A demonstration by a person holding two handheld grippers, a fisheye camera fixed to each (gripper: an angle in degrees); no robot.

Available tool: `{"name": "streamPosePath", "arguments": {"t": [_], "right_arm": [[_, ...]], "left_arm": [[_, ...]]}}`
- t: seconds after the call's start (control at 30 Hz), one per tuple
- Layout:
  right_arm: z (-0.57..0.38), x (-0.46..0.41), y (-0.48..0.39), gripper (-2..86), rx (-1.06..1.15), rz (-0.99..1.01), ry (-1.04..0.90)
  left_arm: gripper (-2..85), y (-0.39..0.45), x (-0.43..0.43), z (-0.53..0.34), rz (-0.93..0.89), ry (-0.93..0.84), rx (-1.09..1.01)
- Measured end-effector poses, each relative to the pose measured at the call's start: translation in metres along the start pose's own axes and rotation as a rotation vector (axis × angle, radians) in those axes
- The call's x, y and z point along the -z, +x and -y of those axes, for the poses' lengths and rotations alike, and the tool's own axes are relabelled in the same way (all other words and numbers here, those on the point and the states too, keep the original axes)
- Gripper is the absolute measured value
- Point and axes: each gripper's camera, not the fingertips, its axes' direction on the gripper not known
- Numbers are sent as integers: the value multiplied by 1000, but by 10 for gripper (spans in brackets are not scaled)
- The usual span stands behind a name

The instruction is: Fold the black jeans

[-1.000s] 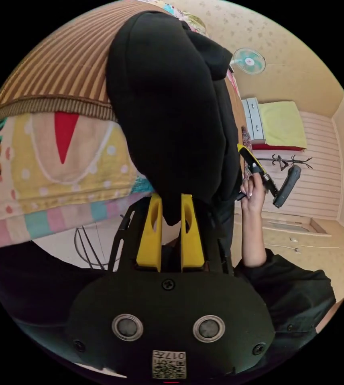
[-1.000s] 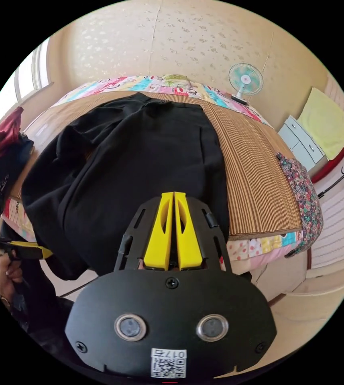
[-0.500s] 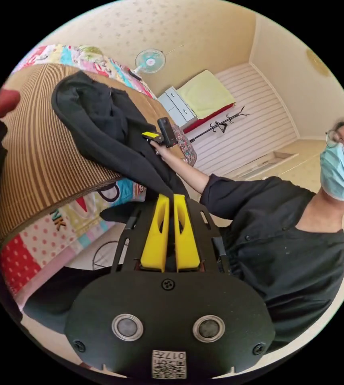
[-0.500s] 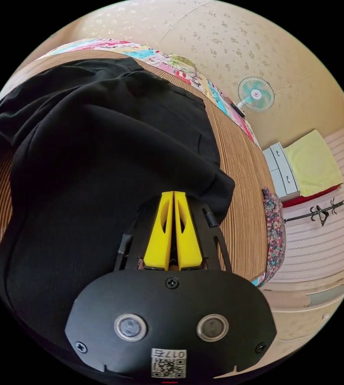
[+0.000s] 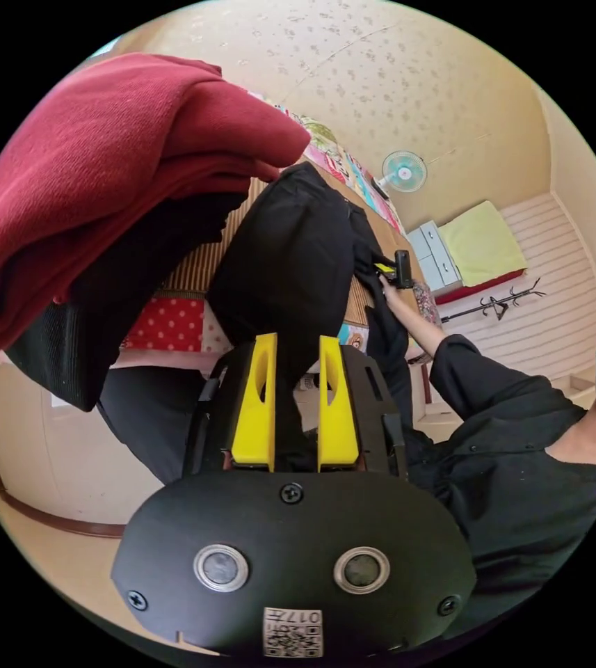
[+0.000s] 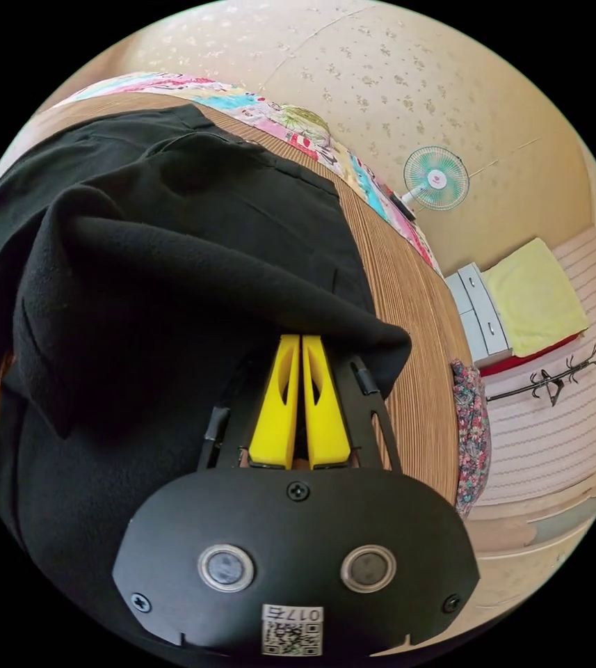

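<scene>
Left gripper (image 5: 295,348): jaws standing narrowly apart, black cloth running between them, apparently pinching one end of the black jeans (image 5: 284,257) to keep it taut. Right gripper (image 6: 301,344): jaws pressing together beneath a fold, likely gripping the other end. Jeans are draping across the striped bed (image 6: 409,306); red folded clothes (image 5: 103,167) are lying aside; fan (image 6: 435,177) is standing beyond.

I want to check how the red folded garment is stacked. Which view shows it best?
The left gripper view: the red folded garment looms large at upper left, lying on a dark folded piece. In the right gripper view I cannot find it; the black jeans spread across the striped mat.
</scene>
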Motion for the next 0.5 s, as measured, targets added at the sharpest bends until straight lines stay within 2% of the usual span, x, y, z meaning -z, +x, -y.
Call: {"name": "streamPosePath", "arguments": {"t": [0.13, 0.3, 0.4, 0.5], "right_arm": [[-2, -15, 76, 3, -152, 324, -6], [-20, -27, 125, 4, -241, 537, -1], [-19, -22, 126, 4, -173, 490, -35], [-18, 1, 93, 4, 182, 214, -132]], "left_arm": [[99, 7, -6, 12, -102, -40, -46], [99, 30, -62, 28, -88, -116, -95], [101, 50, -113, 40, -119, -180, -136], [104, 86, -169, 50, -243, -254, -236]]}}
